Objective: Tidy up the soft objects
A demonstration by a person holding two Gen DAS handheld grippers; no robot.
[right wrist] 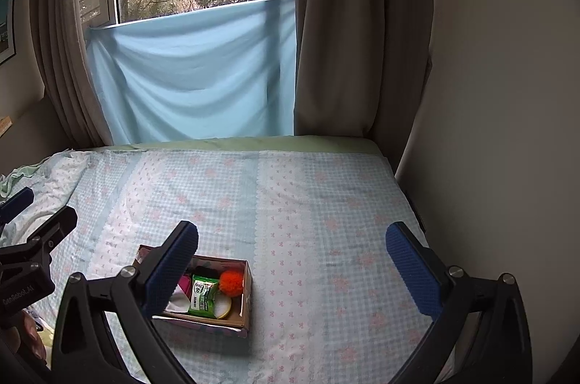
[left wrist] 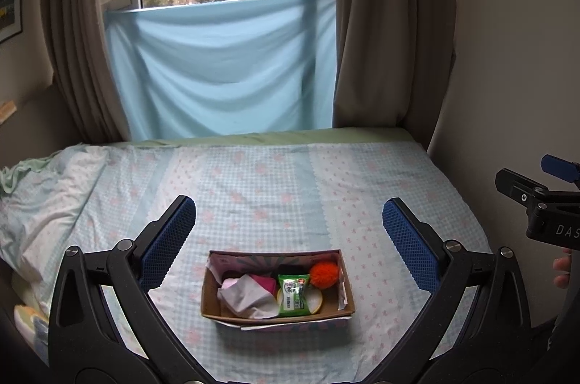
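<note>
Cardboard box point(left wrist: 277, 289) of soft things lies crosswise, dead ahead of the wide-spread, empty left tool point(left wrist: 289, 251); right tool point(right wrist: 291, 270), likewise released, sits farther right.

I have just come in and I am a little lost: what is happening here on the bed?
A person holds a gripper in each hand above a bed. Both the left gripper and the right gripper are open and hold nothing. On the bedsheet sits a cardboard box that already contains soft things: an orange pompom, a green packet and folded white and pink cloth. No loose soft object is visible on the bed.
</note>
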